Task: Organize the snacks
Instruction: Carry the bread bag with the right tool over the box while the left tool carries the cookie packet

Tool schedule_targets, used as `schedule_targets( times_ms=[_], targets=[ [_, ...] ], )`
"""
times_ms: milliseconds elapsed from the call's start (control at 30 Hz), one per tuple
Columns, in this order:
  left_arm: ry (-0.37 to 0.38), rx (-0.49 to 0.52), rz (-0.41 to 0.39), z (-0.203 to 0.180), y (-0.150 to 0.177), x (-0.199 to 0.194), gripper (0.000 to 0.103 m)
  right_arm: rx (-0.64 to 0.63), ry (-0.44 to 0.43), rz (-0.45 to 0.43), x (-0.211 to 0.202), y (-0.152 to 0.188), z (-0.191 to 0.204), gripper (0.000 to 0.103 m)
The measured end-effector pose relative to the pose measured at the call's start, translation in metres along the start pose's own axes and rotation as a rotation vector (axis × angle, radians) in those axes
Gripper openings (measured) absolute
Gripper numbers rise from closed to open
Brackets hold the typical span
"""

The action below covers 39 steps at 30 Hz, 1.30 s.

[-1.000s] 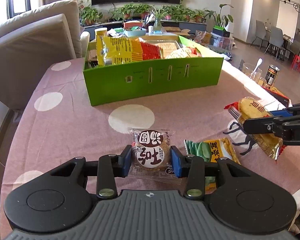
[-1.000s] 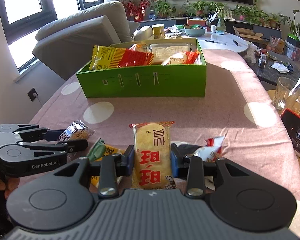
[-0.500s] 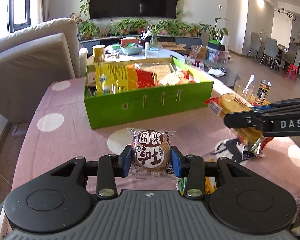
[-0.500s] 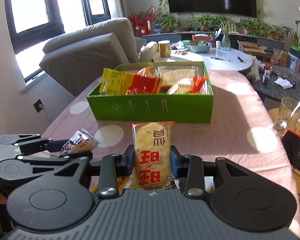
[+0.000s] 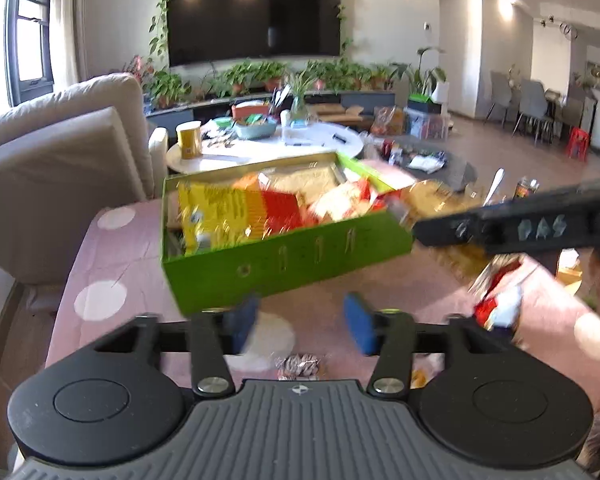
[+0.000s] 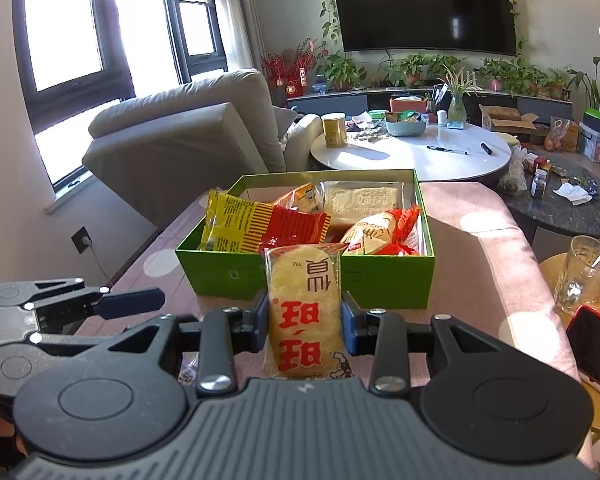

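Left gripper (image 5: pixel 302 322) jaws just opened with nothing between them, round cake packet (image 5: pixel 298 366) apparently lying on the tablecloth (image 5: pixel 112 260) below, right gripper (image 6: pixel 304 322) clamping a rice cracker packet (image 6: pixel 305 304) before the green box (image 6: pixel 380 280) of snacks.

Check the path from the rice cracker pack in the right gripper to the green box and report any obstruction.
Nothing visible stands between them. The right gripper holds the rice cracker pack just short of the green box, whose near wall is low; the box already holds snacks.
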<state>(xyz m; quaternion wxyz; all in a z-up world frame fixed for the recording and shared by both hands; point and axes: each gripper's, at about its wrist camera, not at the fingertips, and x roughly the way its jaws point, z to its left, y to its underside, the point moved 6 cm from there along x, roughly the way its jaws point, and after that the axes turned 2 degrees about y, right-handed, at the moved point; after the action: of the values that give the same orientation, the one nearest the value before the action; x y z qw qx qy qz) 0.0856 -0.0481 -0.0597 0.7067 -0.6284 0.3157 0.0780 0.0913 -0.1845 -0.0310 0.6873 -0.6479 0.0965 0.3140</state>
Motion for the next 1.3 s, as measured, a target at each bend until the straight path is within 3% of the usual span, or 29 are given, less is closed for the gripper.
schedule_targets(
  times_ms=[100,200,233,300,367,800,1133,1300],
  targets=[
    [-0.029,0.025,0.074,0.002,0.017,0.015,0.064,0.014,-0.003,0.012,0.003,0.003,-0.005,0.064],
    [0.022,0.013,0.141,0.0,0.031,0.031,0.063,0.033,0.0,0.031,0.009,0.007,-0.009,0.064],
    [0.038,0.003,0.156,-0.001,0.034,0.037,0.061,0.039,0.0,0.039,0.011,0.008,-0.01,0.064],
    [0.024,-0.011,0.184,0.002,0.038,0.048,0.042,0.046,-0.001,0.054,0.014,0.01,-0.01,0.064],
    [0.022,-0.021,0.198,0.004,0.04,0.054,0.037,0.044,0.0,0.062,0.015,0.012,-0.01,0.064],
    [0.021,-0.039,0.117,0.004,0.016,0.037,0.035,0.042,-0.001,0.046,0.01,0.009,-0.007,0.064],
    [0.027,-0.022,-0.029,0.004,-0.056,0.031,0.035,0.043,0.021,-0.018,0.019,-0.031,-0.014,0.064],
    [0.004,-0.021,-0.064,0.007,-0.087,0.044,0.035,0.084,0.024,-0.042,0.031,-0.053,-0.023,0.064]
  ],
)
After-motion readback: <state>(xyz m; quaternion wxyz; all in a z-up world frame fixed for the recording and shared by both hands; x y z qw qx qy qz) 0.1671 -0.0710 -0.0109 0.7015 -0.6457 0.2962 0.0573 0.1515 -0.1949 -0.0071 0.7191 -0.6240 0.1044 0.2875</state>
